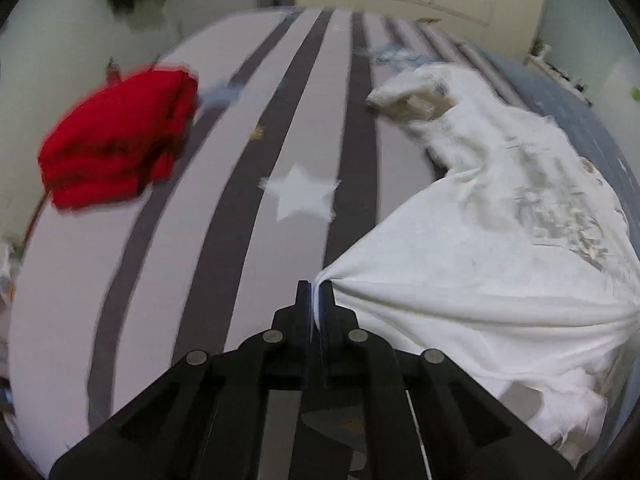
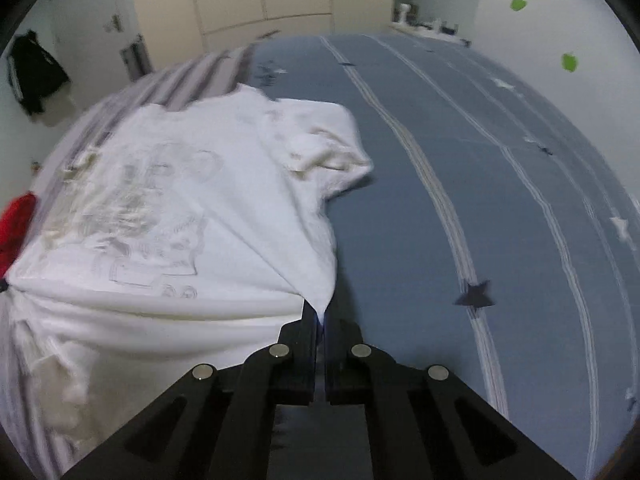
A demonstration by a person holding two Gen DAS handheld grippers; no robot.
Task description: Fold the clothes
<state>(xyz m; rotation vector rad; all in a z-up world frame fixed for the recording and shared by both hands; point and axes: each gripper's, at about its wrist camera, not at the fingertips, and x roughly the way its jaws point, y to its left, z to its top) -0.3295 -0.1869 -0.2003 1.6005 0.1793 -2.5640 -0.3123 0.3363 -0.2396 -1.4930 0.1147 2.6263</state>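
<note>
— Striped bedding first: the bed [image 1: 248,240] runs grey-and-dark on my left side and blue [image 2: 500,200] on my right, and everything sits on it.

— And the clothes?

— Biggest is the white T-shirt [image 2: 168,208], spread print-up across the middle, sleeves bunched at the far end. It isn't folded — it's drawn taut along its near hem between my two tools. Further left lies the red garment [image 1: 116,140], and that one already sits as a compact folded stack, well apart from the white one.

— So one done, one to go?

— By my reading, yes: red lies folded, white is open and held. Whether I'm flattening it out or bringing the hem over, I can't say from this.

— Grips?

— Left gripper [image 1: 315,292] has its fingers pinched together on one hem corner, cloth fanning out from the tips. Right gripper [image 2: 318,312] is closed the same way on the other corner — only a sliver of fabric between the pads.
</note>
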